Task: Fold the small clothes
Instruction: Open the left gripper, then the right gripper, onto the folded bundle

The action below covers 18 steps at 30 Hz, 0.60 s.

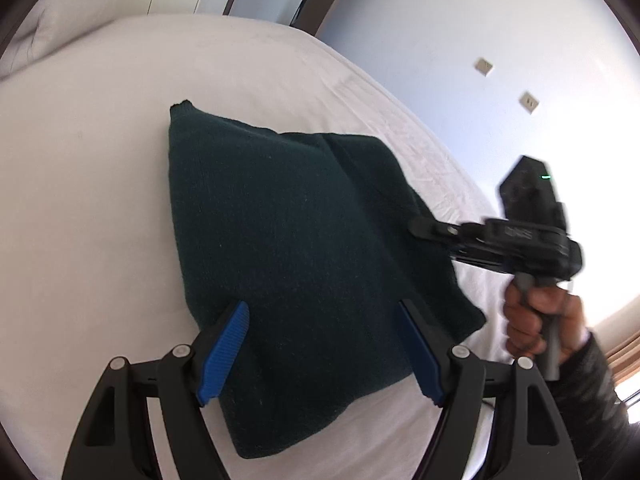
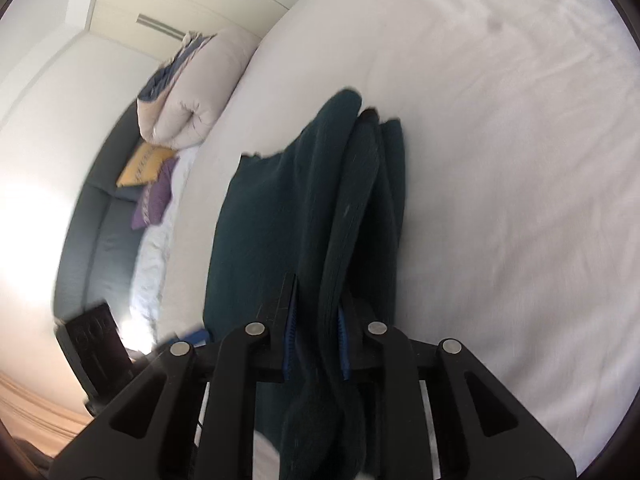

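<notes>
A dark green knit sweater (image 1: 288, 232) lies partly folded on the white bed (image 1: 92, 184). My left gripper (image 1: 320, 344) is open, its blue pads (image 1: 224, 352) spread just above the sweater's near edge, holding nothing. My right gripper (image 1: 424, 228) comes in from the right and is shut on the sweater's right edge. In the right wrist view the right gripper (image 2: 318, 344) is shut on a bunched fold of the sweater (image 2: 280, 208), lifting that edge off the bed (image 2: 500, 160).
A rolled duvet (image 2: 192, 92) lies at the bed's far end. A grey sofa (image 2: 92, 248) with yellow and purple cushions (image 2: 146, 166) stands beside the bed. A white wall with sockets (image 1: 484, 66) and a doorway are behind the bed.
</notes>
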{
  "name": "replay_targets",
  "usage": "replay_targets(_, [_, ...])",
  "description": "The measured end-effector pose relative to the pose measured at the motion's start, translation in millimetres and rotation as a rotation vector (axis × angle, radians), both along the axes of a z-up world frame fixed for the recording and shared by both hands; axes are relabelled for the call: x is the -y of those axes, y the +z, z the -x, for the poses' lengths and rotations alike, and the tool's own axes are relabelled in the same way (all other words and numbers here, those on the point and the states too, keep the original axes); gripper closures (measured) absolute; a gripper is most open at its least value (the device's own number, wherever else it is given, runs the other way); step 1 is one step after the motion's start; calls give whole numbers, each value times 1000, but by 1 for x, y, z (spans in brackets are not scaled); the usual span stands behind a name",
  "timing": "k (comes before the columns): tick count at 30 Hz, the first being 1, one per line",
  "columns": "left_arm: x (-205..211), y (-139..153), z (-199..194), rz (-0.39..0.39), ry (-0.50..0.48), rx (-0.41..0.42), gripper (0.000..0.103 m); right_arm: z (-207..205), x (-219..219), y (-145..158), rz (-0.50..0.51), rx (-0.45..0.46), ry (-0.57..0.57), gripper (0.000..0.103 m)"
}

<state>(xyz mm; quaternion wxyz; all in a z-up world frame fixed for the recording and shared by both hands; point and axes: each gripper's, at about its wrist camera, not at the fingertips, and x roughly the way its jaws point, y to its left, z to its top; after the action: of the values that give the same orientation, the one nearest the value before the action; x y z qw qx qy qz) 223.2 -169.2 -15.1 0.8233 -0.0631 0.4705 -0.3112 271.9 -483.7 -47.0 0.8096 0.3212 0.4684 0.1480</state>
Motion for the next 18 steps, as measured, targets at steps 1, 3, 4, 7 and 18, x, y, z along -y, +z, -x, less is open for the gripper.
replay_targets(1, [3,-2,2,-17,-5,4,26,10,-7,2,23,-1,10,85])
replay_targets(3, [0,-7,6,-30,-15,10,26,31,-18,5,128,-8,19,85])
replay_targets(4, [1,-9,6,-35,-19,16,26,38,-20,3,174,-16,16,85])
replay_targets(7, [2,-21,6,-59,-31,15,26,48,-10,-3,177,-8,-20,86])
replay_targets(18, [-18,-3,24,-84,-6,156,26,80,45,27,215,11,-179,51])
